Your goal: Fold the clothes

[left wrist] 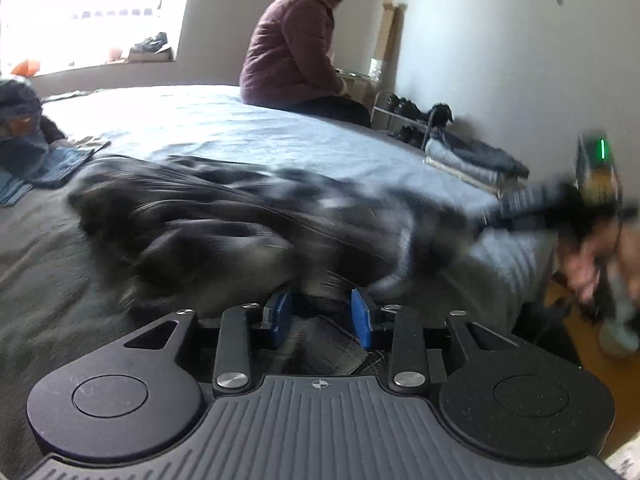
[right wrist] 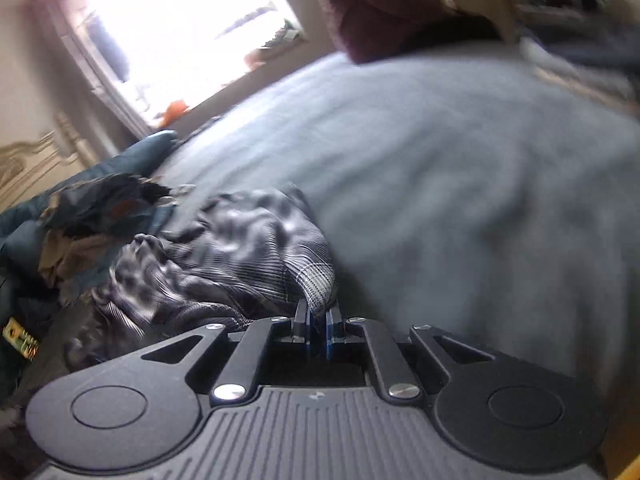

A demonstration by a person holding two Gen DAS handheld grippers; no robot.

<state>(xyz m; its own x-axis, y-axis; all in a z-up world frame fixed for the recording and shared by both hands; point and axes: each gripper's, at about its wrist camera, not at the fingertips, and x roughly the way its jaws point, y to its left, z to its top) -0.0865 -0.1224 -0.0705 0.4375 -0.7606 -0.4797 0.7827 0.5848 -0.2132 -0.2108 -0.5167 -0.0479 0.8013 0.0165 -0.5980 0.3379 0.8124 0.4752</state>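
Note:
A dark grey patterned garment (left wrist: 220, 220) lies bunched on the bed and stretches to the right, blurred by motion. My left gripper (left wrist: 320, 320) is low at its near edge, with a thick fold of the cloth filling the gap between the blue pads (left wrist: 362, 320). In the left wrist view, my right gripper (left wrist: 560, 200) is held in a hand at the far right and pulls the garment's other end. In the right wrist view, the garment (right wrist: 240, 248) trails to the left, and my right gripper (right wrist: 318, 322) is shut on a striped corner of it.
A person in a purple jacket (left wrist: 292, 48) sits on the far edge of the light blue bed (left wrist: 240, 120). Folded clothes (left wrist: 472, 160) are stacked at the bed's right corner. A loose pile of jeans and other clothes (left wrist: 24, 128) (right wrist: 100, 208) lies at the left.

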